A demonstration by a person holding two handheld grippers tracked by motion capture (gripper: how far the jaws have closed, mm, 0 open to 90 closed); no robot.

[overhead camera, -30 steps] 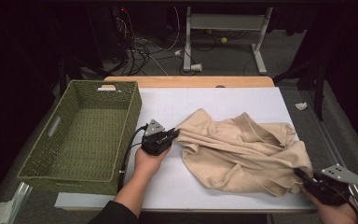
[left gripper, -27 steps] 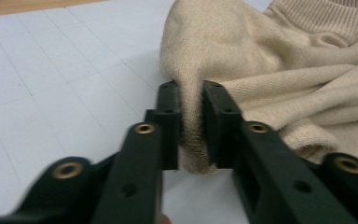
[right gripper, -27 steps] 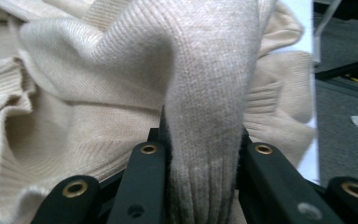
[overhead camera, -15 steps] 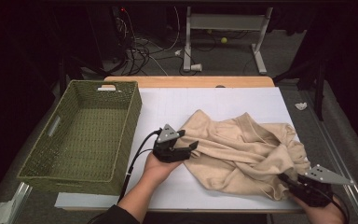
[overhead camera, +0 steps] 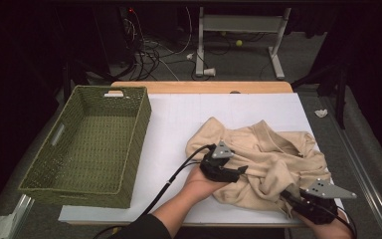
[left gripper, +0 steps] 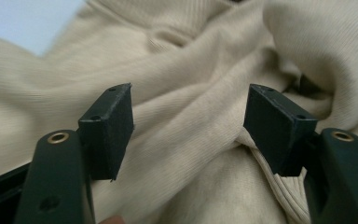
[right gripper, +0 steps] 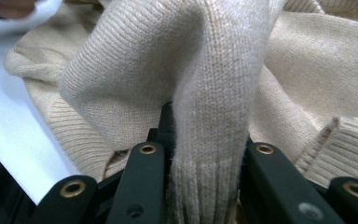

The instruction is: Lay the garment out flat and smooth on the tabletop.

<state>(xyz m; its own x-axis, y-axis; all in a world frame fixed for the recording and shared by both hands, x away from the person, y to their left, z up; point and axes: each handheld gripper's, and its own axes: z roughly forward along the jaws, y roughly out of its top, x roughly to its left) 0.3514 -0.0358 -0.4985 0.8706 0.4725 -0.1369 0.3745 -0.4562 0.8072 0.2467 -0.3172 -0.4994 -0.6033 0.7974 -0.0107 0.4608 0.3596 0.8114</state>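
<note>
A beige knit sweater [overhead camera: 268, 159] lies crumpled on the right half of the white sheet [overhead camera: 174, 124]. My left gripper [overhead camera: 241, 172] hovers at the sweater's near-left side and points right. Its jaws have just been opening and now stand open. In the left gripper view [left gripper: 189, 126] the sweater folds [left gripper: 191, 60] lie beyond the pads, and no pad presses on them. My right gripper [overhead camera: 288, 193] is at the sweater's near-right corner. In the right gripper view [right gripper: 207, 135] it is shut on a ribbed fold of the sweater [right gripper: 214, 70] that rises from between the jaws.
A green woven basket [overhead camera: 140, 134] stands empty on the left of the table. The wooden table edge [overhead camera: 199, 87] runs along the back. Cables and a metal stand lie on the dark floor behind. Bare white sheet lies between basket and sweater.
My left gripper let go of the sweater's left edge and slid right and nearer, jaws now apart. My right gripper drew the pinched fold a little leftward.
</note>
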